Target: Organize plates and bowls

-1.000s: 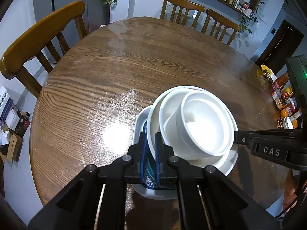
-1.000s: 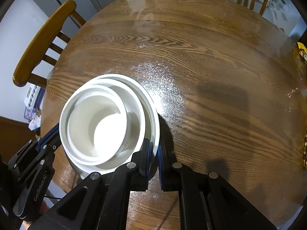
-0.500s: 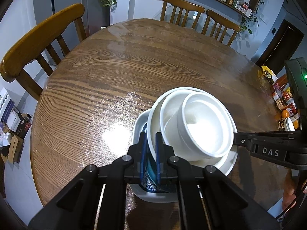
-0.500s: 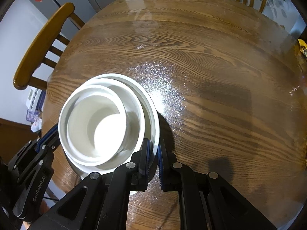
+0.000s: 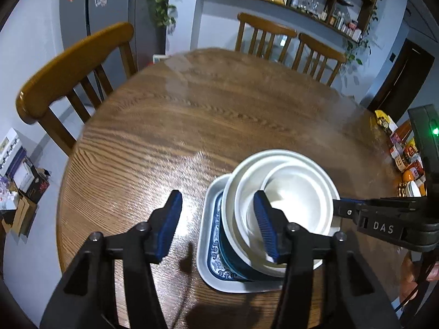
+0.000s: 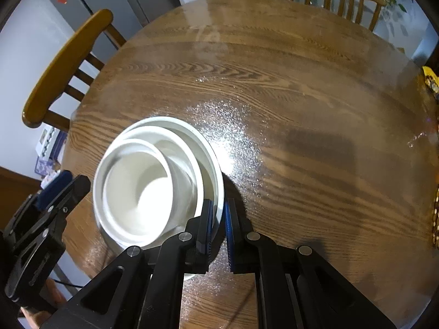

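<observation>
A stack of white bowls (image 5: 290, 200) sits nested, small inside larger, on a blue-patterned dish that rests on a white rectangular plate (image 5: 208, 252) near the table's front edge. My left gripper (image 5: 219, 224) is open, raised above the stack's left side and holding nothing. My right gripper (image 6: 218, 233) is shut on the rim of the largest white bowl (image 6: 214, 170) at its right side. In the right wrist view the nested bowls (image 6: 137, 186) fill the lower left, and the left gripper (image 6: 52, 192) shows at the left edge.
The round wooden table (image 5: 219, 115) has wooden chairs at the left (image 5: 74, 63) and far side (image 5: 274, 35). Jars and packets (image 5: 406, 153) sit beyond the table's right edge. Boxes (image 5: 19, 172) lie on the floor at the left.
My left gripper let go of the bowl rim, opened wide and lifted back. My right gripper stays shut on the rim. The stack has not shifted.
</observation>
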Demonstrator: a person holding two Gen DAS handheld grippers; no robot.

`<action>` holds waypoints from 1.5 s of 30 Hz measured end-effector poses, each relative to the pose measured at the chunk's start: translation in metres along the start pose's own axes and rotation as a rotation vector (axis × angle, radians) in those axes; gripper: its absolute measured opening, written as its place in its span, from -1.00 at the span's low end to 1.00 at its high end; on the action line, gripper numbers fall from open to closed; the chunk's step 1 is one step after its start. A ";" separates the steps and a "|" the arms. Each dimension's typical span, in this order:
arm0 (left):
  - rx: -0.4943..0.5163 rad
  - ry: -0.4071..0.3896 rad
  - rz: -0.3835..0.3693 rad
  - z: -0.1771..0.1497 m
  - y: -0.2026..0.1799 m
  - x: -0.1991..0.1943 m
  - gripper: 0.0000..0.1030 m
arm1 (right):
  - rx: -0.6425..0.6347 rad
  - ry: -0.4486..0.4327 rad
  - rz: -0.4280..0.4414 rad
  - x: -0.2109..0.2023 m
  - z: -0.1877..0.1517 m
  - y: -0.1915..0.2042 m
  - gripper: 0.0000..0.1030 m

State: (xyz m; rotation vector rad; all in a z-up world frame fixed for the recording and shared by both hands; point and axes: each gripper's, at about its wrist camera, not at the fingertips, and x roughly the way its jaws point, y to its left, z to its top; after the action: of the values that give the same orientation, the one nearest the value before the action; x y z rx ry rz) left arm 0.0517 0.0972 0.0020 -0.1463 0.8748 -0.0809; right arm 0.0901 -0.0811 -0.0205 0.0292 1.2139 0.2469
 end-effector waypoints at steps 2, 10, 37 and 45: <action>0.006 -0.020 0.005 0.001 -0.001 -0.006 0.11 | -0.022 -0.045 -0.024 -0.009 -0.001 0.002 -0.81; 0.061 -0.103 0.023 -0.002 -0.011 -0.034 0.64 | -0.122 -0.173 0.020 -0.053 -0.021 0.003 -0.43; 0.235 -0.111 0.030 -0.037 -0.059 -0.085 0.98 | -0.444 -0.263 0.092 -0.123 -0.099 -0.001 0.02; 0.234 -0.120 0.032 -0.038 -0.058 -0.088 0.98 | -0.474 -0.278 0.094 -0.127 -0.104 0.001 0.02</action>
State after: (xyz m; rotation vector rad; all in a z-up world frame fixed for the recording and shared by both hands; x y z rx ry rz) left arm -0.0345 0.0476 0.0536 0.0816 0.7412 -0.1421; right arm -0.0479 -0.1173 0.0603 -0.2832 0.8560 0.5884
